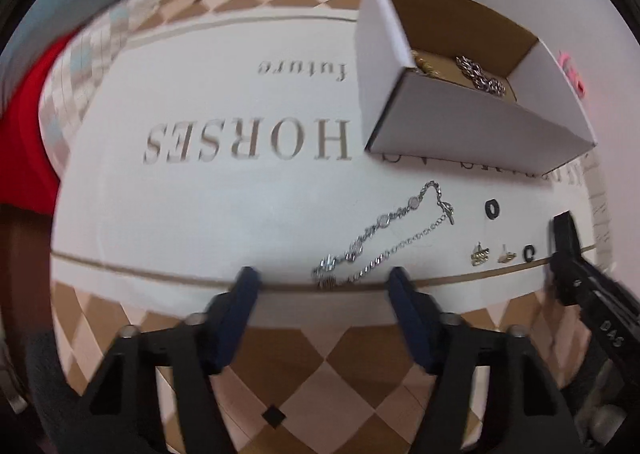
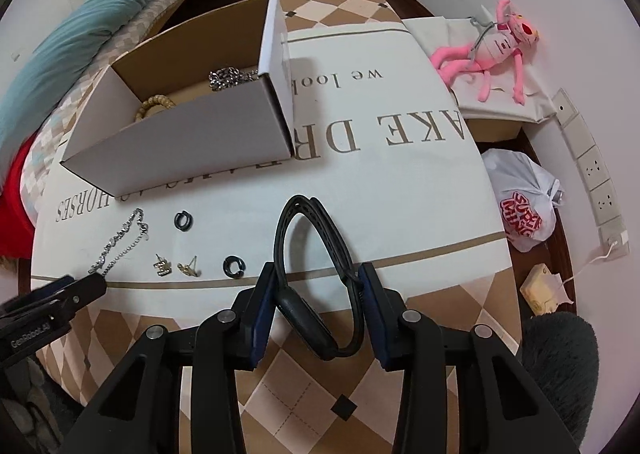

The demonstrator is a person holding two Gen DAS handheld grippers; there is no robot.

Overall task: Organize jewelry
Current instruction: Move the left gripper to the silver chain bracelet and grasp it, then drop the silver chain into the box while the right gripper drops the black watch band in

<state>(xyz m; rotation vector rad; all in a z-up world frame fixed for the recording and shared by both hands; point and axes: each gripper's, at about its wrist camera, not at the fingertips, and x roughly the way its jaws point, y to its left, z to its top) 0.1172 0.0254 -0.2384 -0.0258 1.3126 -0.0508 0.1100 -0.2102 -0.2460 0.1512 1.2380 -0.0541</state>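
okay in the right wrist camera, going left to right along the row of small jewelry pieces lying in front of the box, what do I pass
Silver chain bracelet → first gold earring → second gold earring → black ring → black band, which sits between the right gripper's fingers. A second black ring lies farther back, nearer the box.
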